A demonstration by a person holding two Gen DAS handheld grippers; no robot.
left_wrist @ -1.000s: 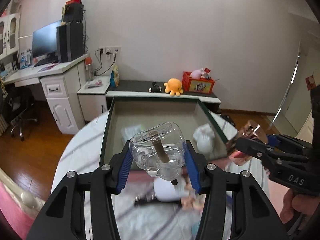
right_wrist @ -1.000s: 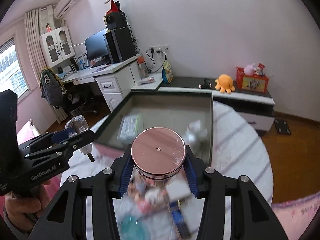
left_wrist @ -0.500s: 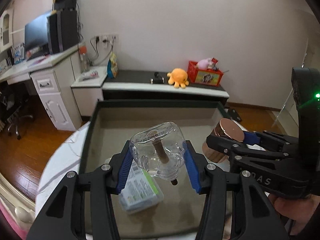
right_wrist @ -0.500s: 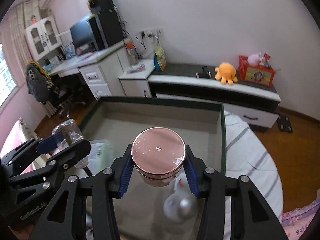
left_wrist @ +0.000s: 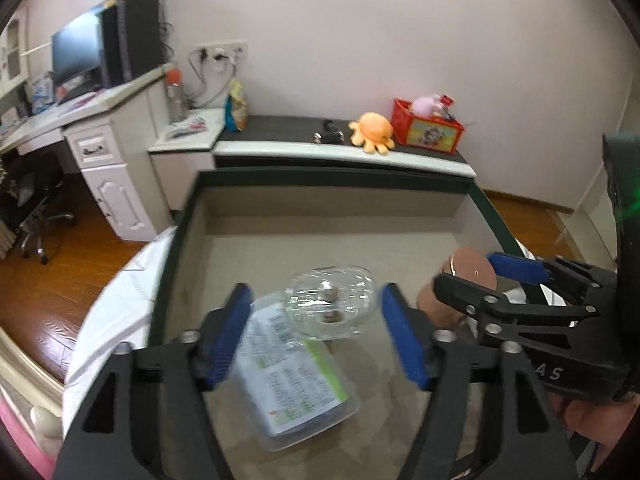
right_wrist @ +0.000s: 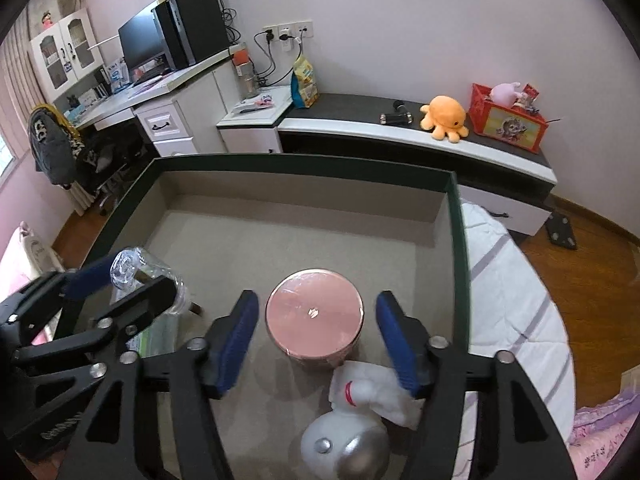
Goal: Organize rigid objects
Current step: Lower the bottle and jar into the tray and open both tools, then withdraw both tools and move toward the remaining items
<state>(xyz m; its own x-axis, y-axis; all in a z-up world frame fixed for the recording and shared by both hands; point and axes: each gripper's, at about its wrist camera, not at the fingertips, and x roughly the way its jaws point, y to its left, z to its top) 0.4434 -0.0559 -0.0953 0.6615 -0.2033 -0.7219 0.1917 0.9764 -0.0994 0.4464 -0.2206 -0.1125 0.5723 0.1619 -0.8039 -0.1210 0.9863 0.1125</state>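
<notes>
Both grippers hover inside a green-rimmed storage box with a beige floor. My left gripper is open; a clear glass jar sits free between its blue pads, above a flat plastic pack with a green label. My right gripper is open; a round tin with a pink-copper lid stands on the box floor between its fingers. The tin also shows in the left wrist view, and the jar in the right wrist view.
A white and silver soft toy lies in the box's near right corner. The box rests on a striped white bedcover. Behind it are a low cabinet with an orange octopus plush, and a desk.
Both grippers moved down into the box and opened. The jar and the pink-lidded tin left the pads and now sit free between the fingers.
</notes>
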